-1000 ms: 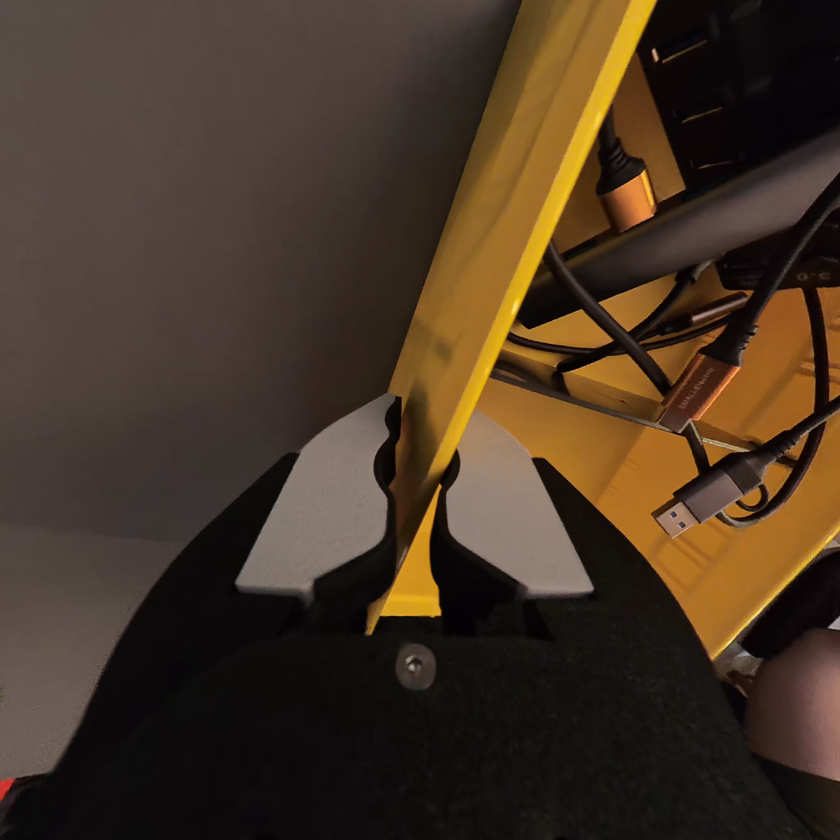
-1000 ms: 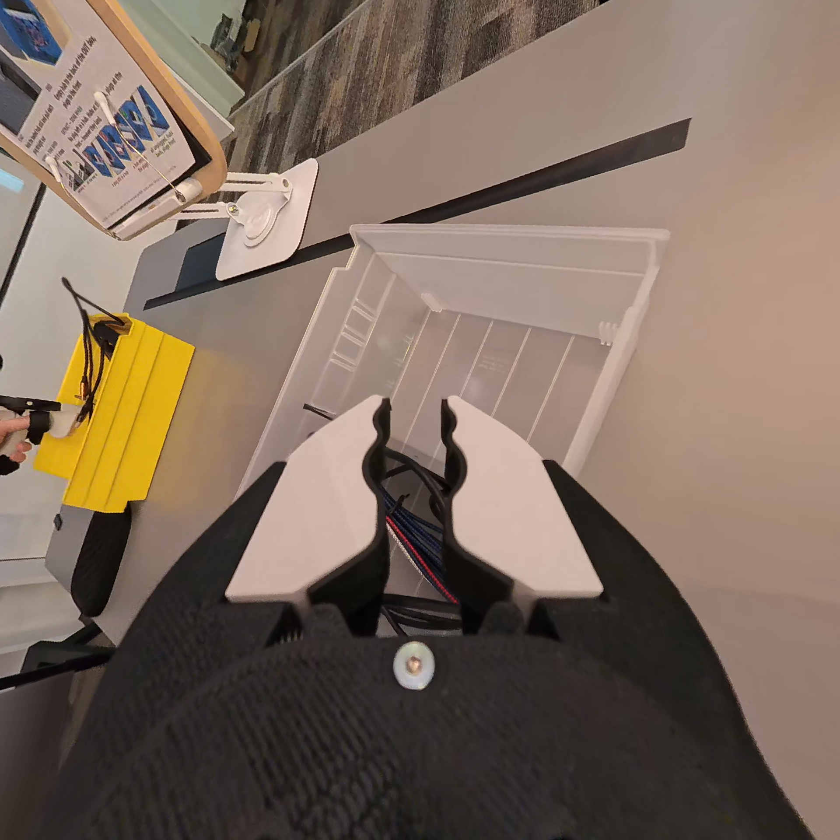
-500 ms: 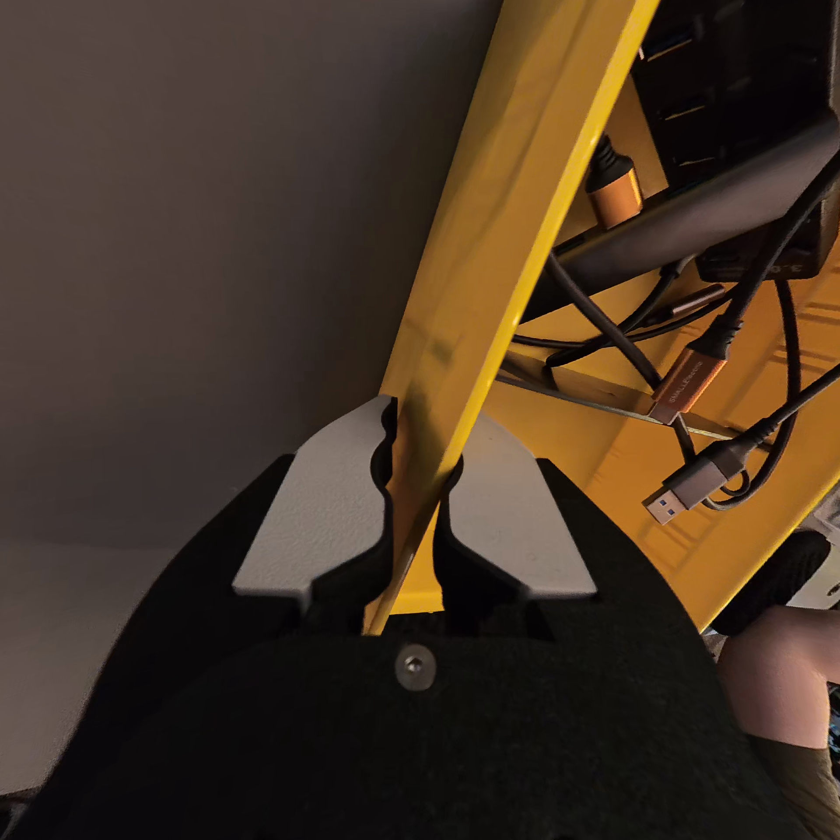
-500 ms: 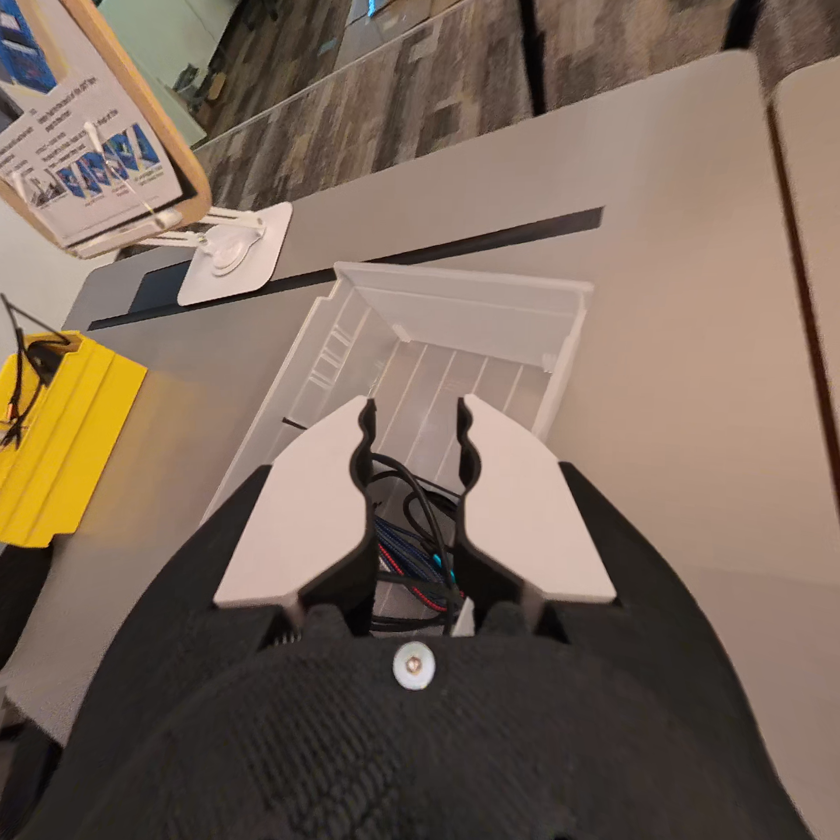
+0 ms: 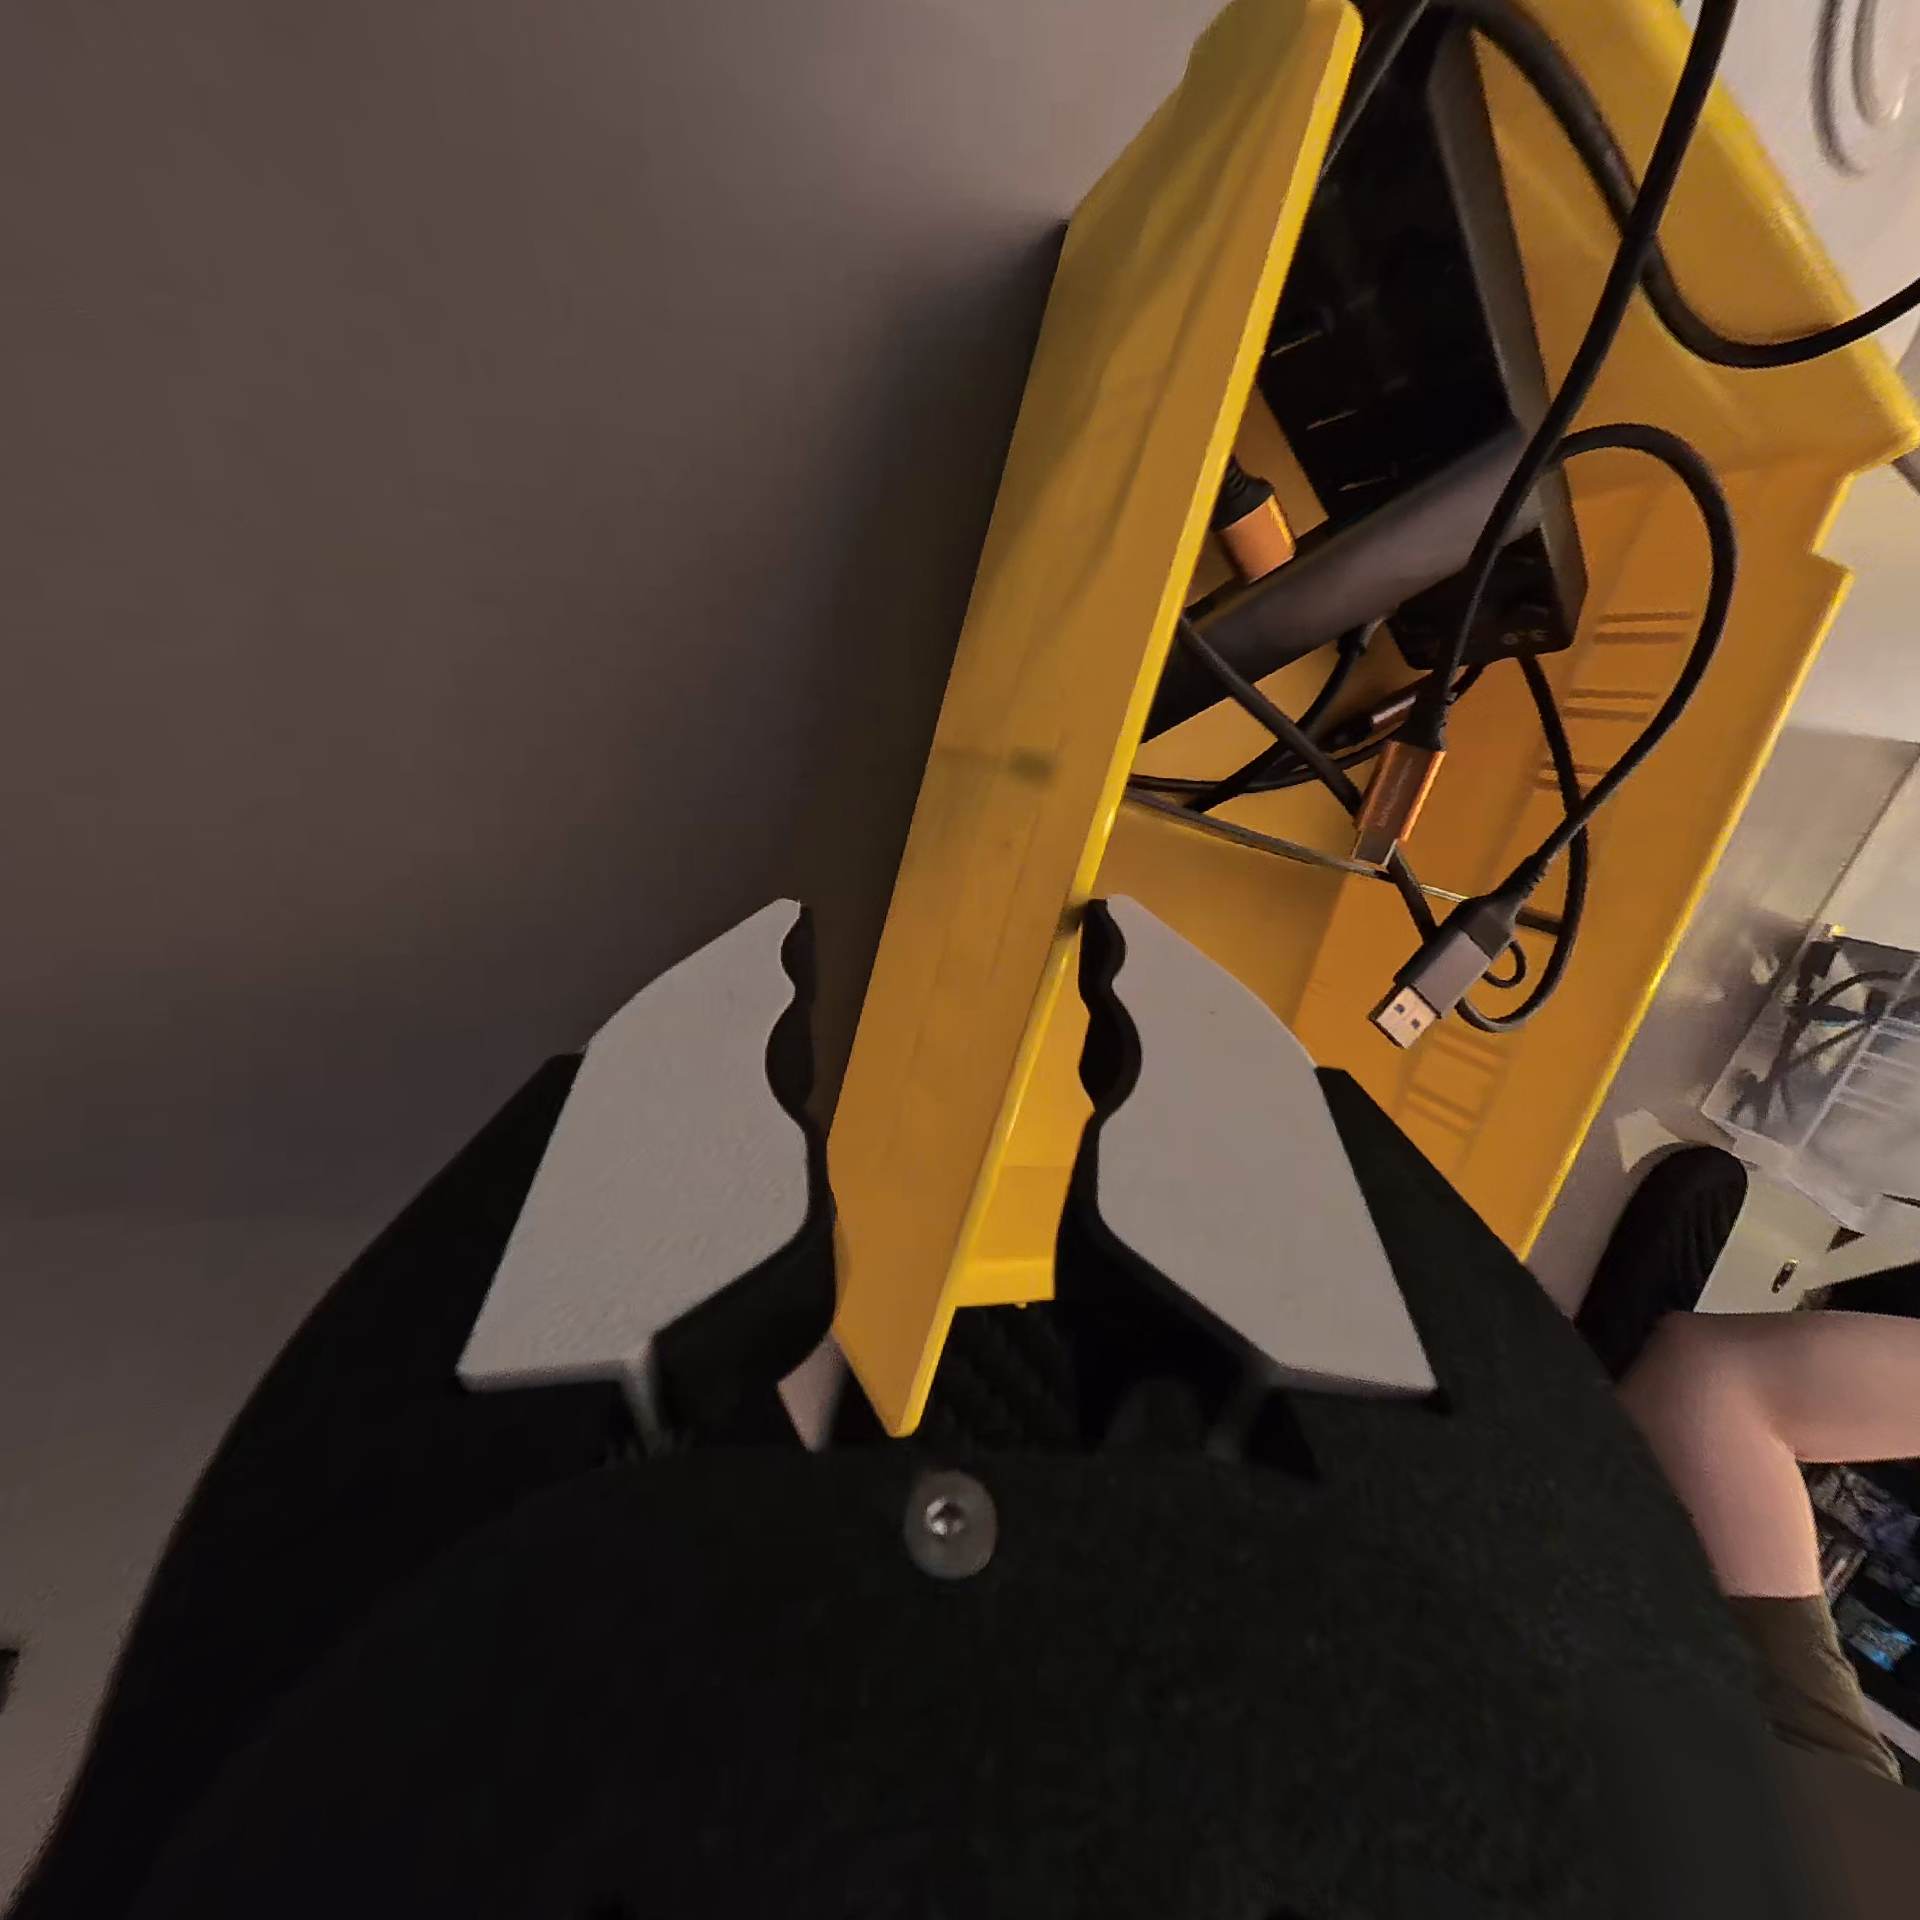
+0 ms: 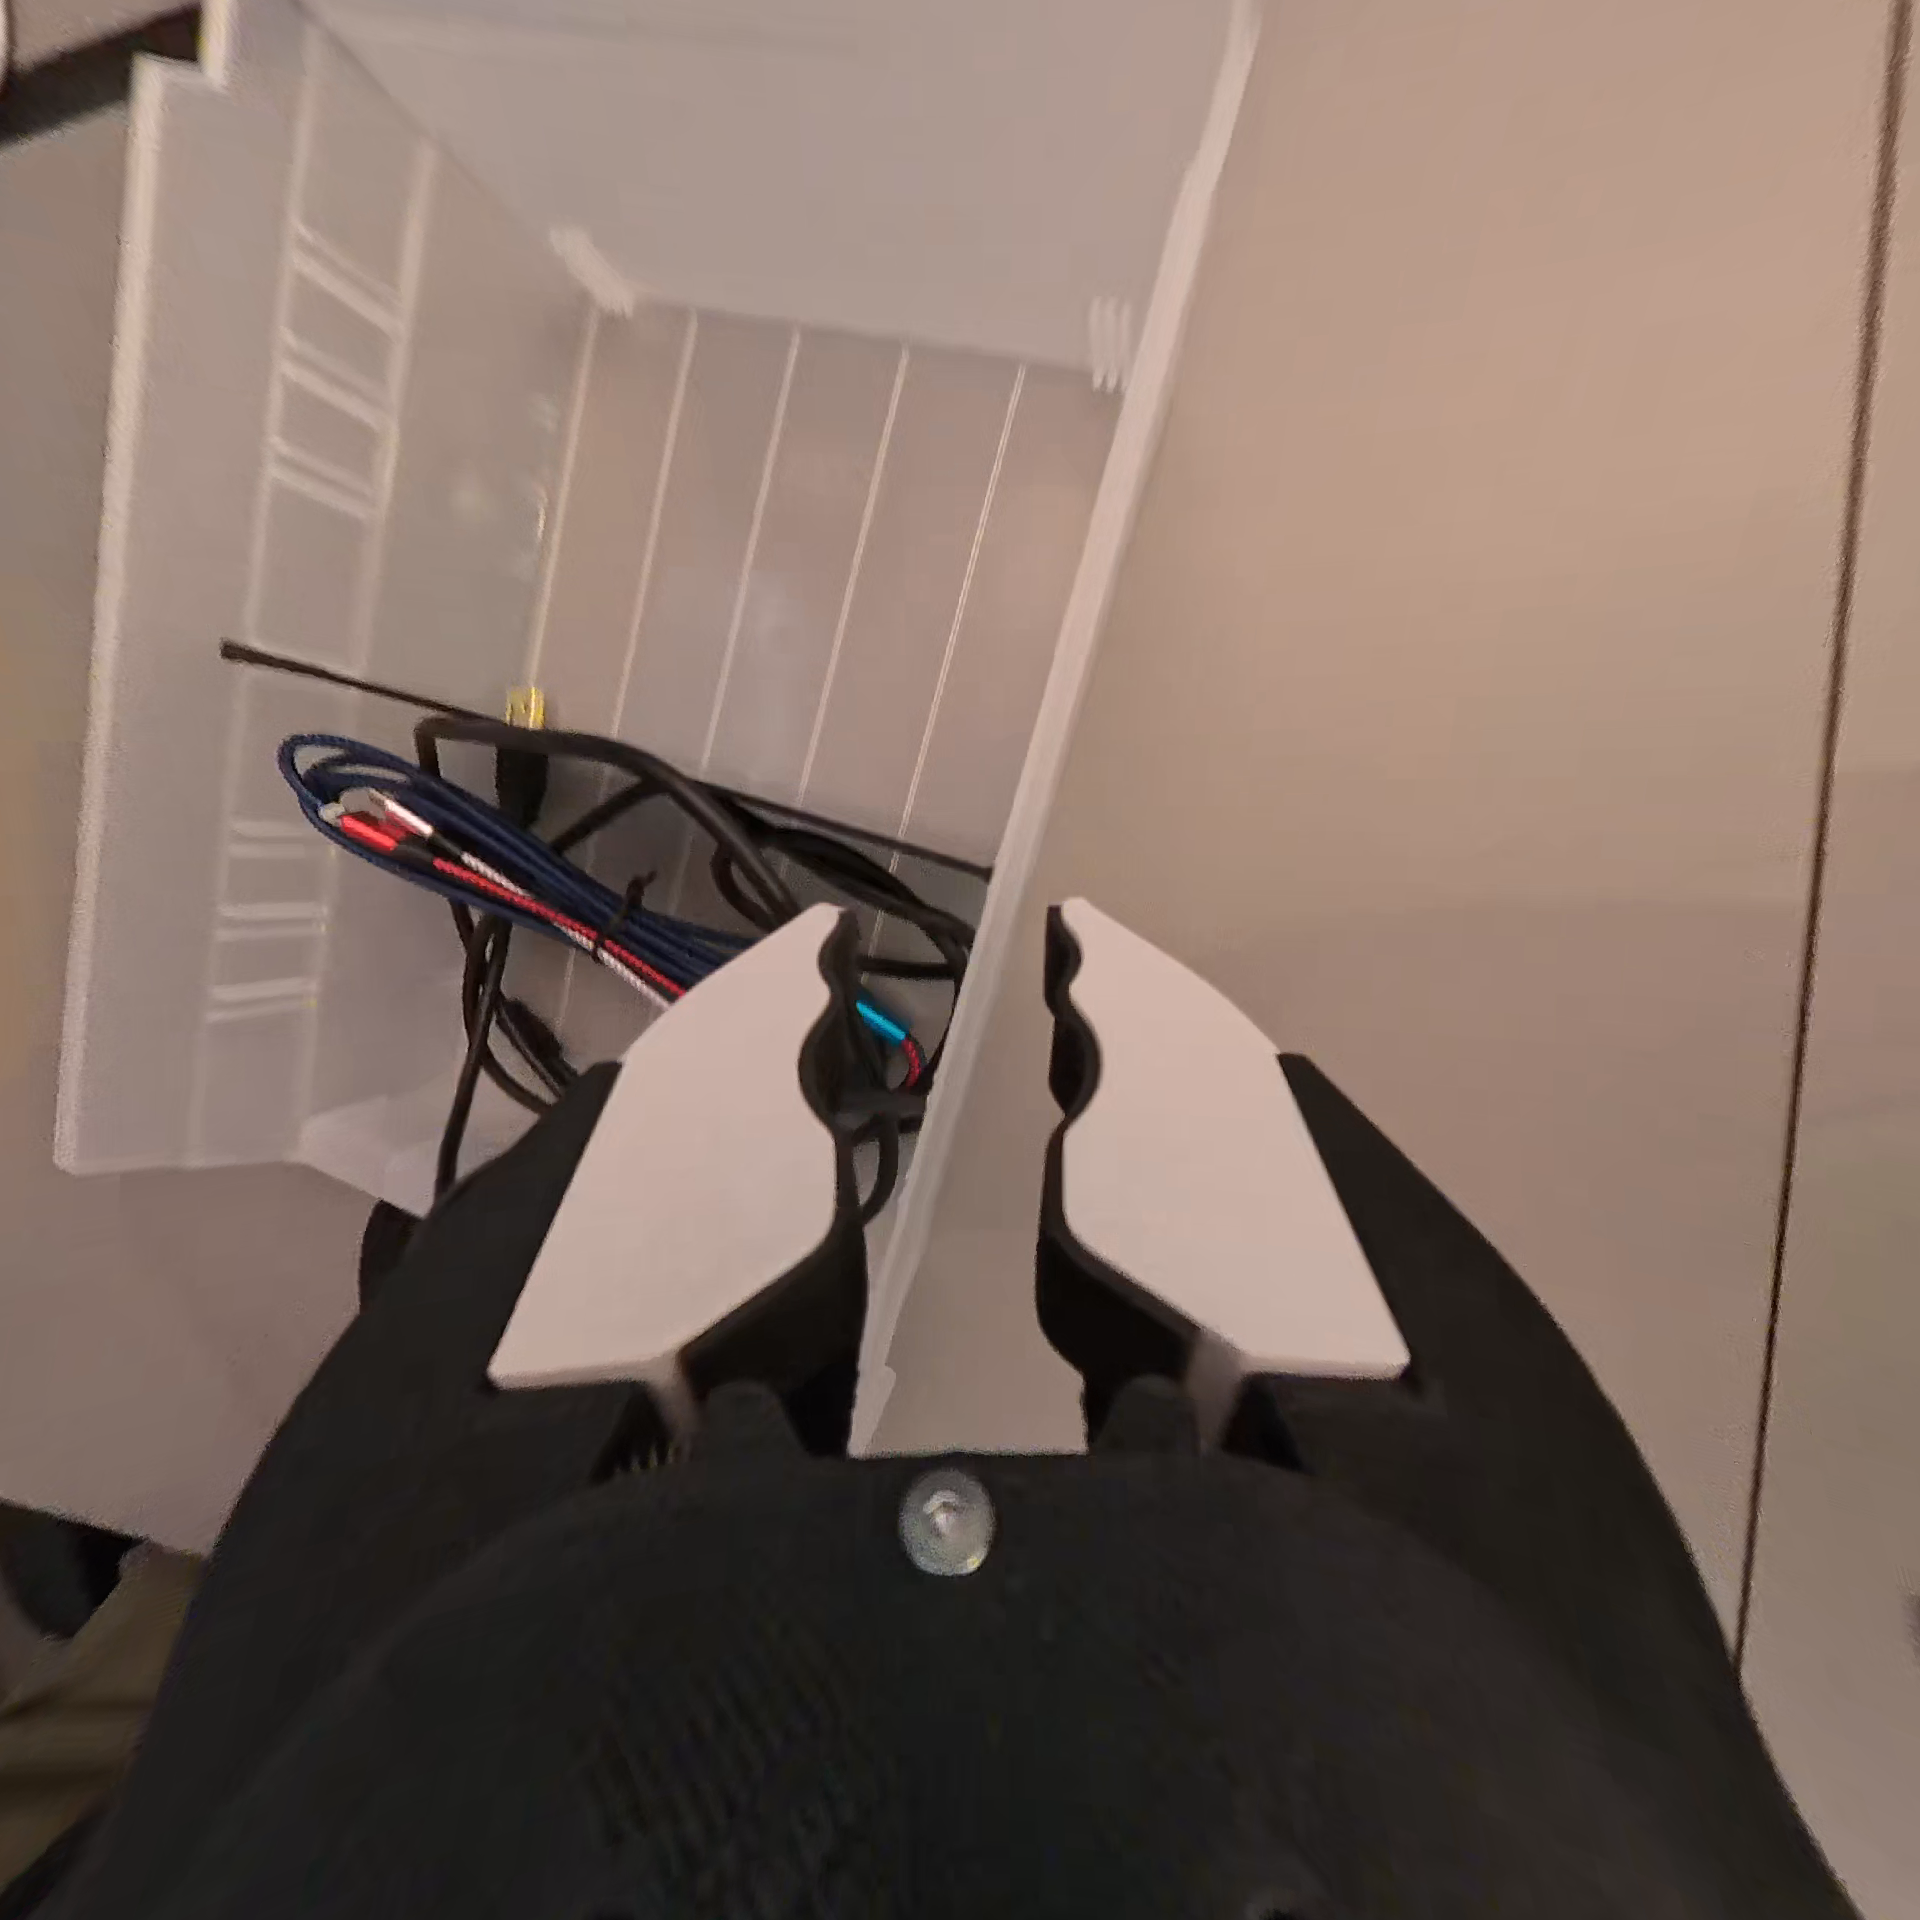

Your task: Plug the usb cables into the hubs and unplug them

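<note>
In the left wrist view a yellow bin [image 5: 1143, 520] holds a dark grey hub [image 5: 1382, 540], a black hub [image 5: 1382, 312] and black cables. An orange USB plug [image 5: 1403, 790] and a grey USB plug [image 5: 1434, 977] lie loose; another orange plug [image 5: 1252, 540] sits at the grey hub. My left gripper [image 5: 945, 914] is open, with the bin's near wall between its jaws. In the right wrist view my right gripper [image 6: 948, 914] is open and straddles the right wall [image 6: 1091, 623] of a clear plastic bin holding blue and red braided cables [image 6: 499, 831] and black cables [image 6: 665, 779].
Both bins stand on a grey table [image 6: 1455, 623] with a seam [image 6: 1829, 727] at the right. A person's arm [image 5: 1745, 1455] and the clear bin [image 5: 1818, 1039] show at the right of the left wrist view. Spacing between my two grippers at the tips: around 85 centimeters. The grey USB plug [image 5: 1434, 977] is about 12 centimeters from my left fingertips.
My left gripper has opened and let go of the yellow bin's wall. My right gripper has opened wider and moved down and right, so it now straddles the clear bin's right wall.
</note>
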Available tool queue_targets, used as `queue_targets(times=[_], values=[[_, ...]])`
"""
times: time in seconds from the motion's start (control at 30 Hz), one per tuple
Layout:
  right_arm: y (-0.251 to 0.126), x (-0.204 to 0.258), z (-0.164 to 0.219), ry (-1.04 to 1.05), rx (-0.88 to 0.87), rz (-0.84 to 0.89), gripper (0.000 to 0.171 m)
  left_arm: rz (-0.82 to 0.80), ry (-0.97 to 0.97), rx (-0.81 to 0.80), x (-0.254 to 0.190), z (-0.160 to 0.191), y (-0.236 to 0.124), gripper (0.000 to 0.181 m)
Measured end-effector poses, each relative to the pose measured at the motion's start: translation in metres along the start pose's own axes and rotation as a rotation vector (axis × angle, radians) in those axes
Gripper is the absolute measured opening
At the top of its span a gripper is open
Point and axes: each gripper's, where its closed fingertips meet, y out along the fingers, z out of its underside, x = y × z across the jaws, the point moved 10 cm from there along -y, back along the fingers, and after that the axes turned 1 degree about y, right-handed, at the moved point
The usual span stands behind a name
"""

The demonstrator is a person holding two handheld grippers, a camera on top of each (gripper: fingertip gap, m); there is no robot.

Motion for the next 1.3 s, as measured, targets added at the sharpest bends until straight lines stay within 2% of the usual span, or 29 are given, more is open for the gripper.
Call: queue_targets(times=[0.4, 0.73, 0.87, 1.3], values=[[0.038, -0.001, 0.009, -0.007, 0.284, 0.07, 0.009, 0.005, -0.03, -0.048, 0.01, 0.001, -0.018, 0.047], [0.057, 0.028, -0.011, -0.029, 0.363, 0.029, 0.009, -0.009, -0.038, -0.062, 0.014, -0.002, -0.022, 0.045], [0.065, 0.044, -0.019, -0.116, 0.38, 0.049, 0.008, -0.017, -0.03, -0.049, 0.014, -0.002, -0.018, 0.045], [0.077, 0.068, -0.03, -0.201, 0.425, 0.058, 0.008, -0.035, -0.021, -0.07, 0.015, -0.003, -0.025, 0.043]])
